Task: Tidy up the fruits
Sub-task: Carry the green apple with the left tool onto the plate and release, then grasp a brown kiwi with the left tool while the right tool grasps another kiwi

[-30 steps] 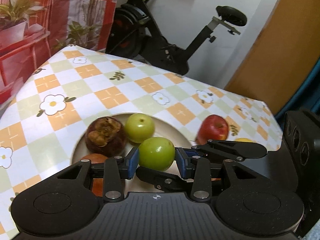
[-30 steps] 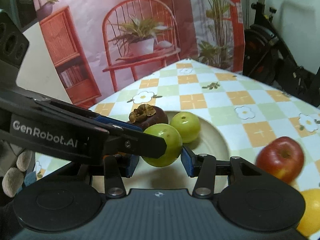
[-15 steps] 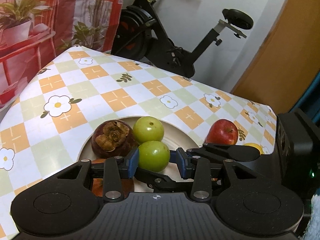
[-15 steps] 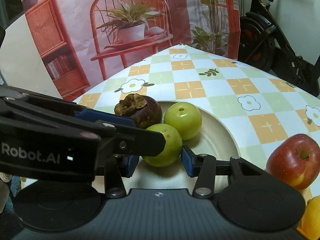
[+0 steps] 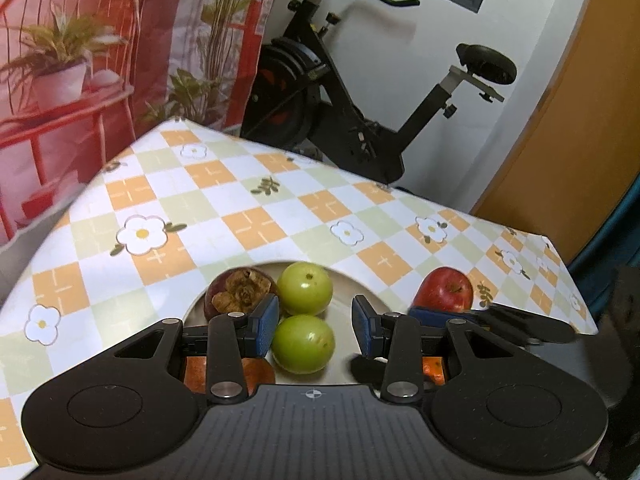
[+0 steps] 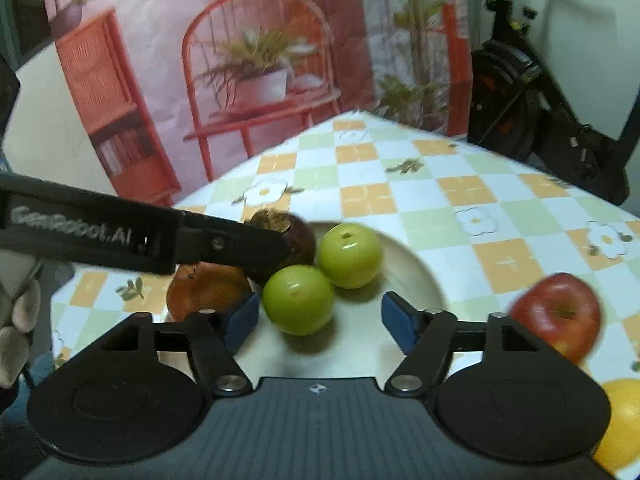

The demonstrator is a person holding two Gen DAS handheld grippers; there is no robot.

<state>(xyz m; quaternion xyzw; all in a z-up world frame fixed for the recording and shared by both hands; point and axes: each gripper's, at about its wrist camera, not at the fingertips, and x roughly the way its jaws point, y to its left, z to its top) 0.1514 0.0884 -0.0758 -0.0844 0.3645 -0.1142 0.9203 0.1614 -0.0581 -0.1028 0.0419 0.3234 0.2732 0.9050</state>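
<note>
Green fruit (image 6: 298, 300) is down on the plate (image 6: 412, 280), in the near half and touching the second green one (image 6: 350, 256) behind it. A second ago the right tool (image 6: 320, 324) was pinching it. Now that tool's jaws are opening, and the fruit sits between the pads with daylight on both sides, so it's released. I read that as this placement being done. The plate holds four: both greens, the mangosteen (image 6: 296, 236) and a brown-orange fruit (image 6: 208, 292) at its left rim.

Left tool (image 5: 316, 330) is partly spread, same gap as before, and pinching nothing. In its own view the fruit only looks framed by the pads. The left pad may be brushing it, but I can't tell from that angle.

Still loose on the counter (image 6: 460, 192): the apple (image 6: 560, 312) just right of the plate, and a yellow fruit (image 6: 624, 420) toward the near right corner. Those look like the next picks.

View differences:
- Right view shows the brown-orange fruit whole, the yellow fruit, and the left tool's finger lying over the mangosteen, clear of the green fruit. It's motion-blurred.
- Left view is sharp but hides the brown-orange fruit behind its own linkage and shows no yellow fruit. It does show the right tool's finger crossing in front of the apple, plus the counter's far edge.
</note>
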